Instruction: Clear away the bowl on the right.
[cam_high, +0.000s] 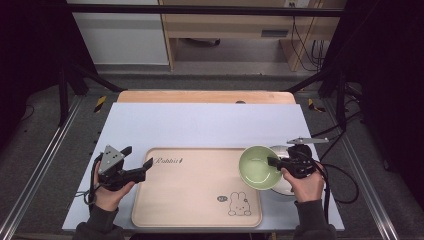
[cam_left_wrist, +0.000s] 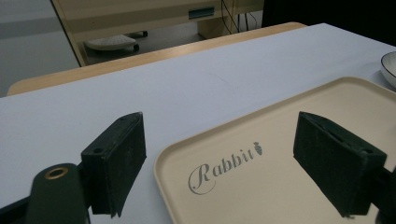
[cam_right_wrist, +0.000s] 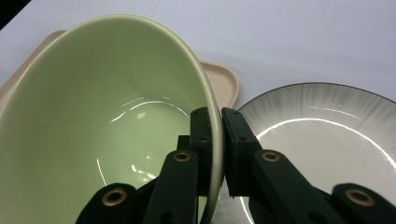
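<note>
A light green bowl (cam_high: 257, 167) hangs tilted over the right edge of the beige tray (cam_high: 190, 192), held by its rim. My right gripper (cam_high: 276, 162) is shut on that rim; in the right gripper view the green bowl (cam_right_wrist: 102, 107) fills the left, with the right gripper (cam_right_wrist: 215, 140) pinching its wall between both jaws. Under and behind it lies a white bowl with a dark rim (cam_right_wrist: 322, 135), partly hidden in the high view (cam_high: 286, 187). My left gripper (cam_high: 136, 159) stands open at the tray's left edge; in its own view the left gripper (cam_left_wrist: 224, 163) frames the tray corner (cam_left_wrist: 261, 186).
The tray bears a "Rabbit" print (cam_high: 169, 161) and a rabbit drawing (cam_high: 238, 205). A white mat (cam_high: 200, 125) covers the wooden table (cam_high: 205, 96). Cables (cam_high: 345, 175) trail off the table's right side. A dark frame post (cam_high: 64, 95) stands at the left.
</note>
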